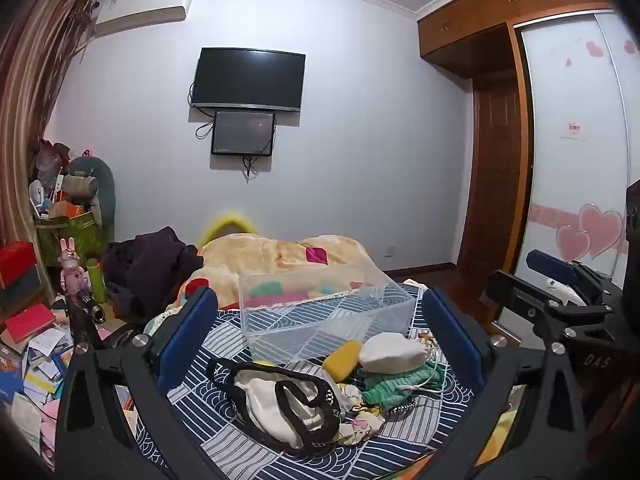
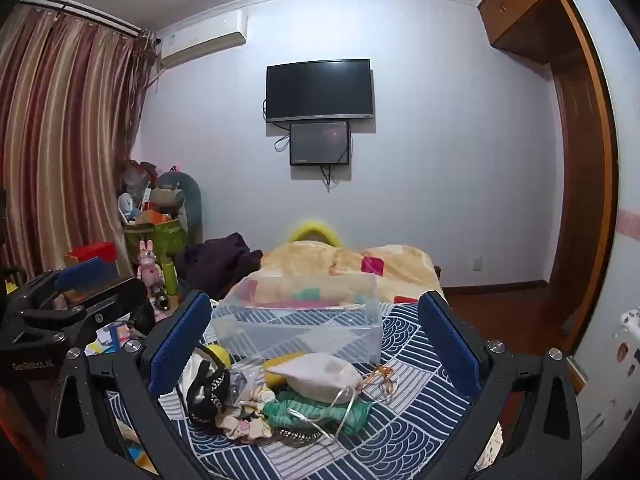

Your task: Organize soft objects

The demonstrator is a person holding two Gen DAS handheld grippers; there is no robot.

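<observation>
Both hand-held grippers wide open, empty — left hand-held gripper (image 1: 320,316), right hand-held gripper (image 2: 318,320), gold ribbon (image 2: 382,376) right-view only

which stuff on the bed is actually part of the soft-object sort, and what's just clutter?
Job:
clear plastic bin
white pouch
yellow sponge
green knit cloth
black-trimmed white cloth
floral fabric piece

Clutter:
beige blanket
dark clothes pile
pink bunny figure
books
wall TV

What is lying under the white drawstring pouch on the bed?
The white drawstring pouch rests on a green knitted cloth and a yellow sponge. Anything beneath them is hidden.
</observation>
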